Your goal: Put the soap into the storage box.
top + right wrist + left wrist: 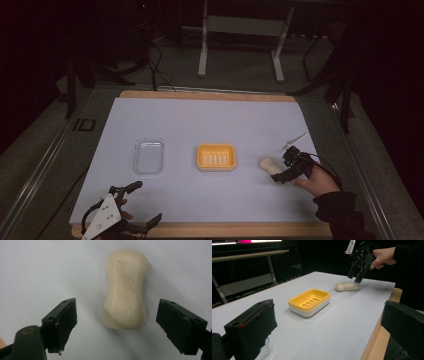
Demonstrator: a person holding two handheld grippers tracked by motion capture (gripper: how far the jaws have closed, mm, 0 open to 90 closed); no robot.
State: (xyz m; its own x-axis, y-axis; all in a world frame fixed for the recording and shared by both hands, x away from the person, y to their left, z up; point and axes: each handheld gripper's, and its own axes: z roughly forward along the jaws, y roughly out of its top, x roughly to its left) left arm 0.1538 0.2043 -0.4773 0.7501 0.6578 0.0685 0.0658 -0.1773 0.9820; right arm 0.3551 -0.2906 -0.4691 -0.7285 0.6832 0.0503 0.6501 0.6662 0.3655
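High view: soap dish empty

Black two-jawed tool, trailing cable, dark sleeve.

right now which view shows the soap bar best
The right gripper view: the soap bar lies close and sharp between the open fingers, its embossed lettering visible. The high view shows it small and dim; the left gripper view shows it far off, side-on.

Bare table rings the soap — dish well apart
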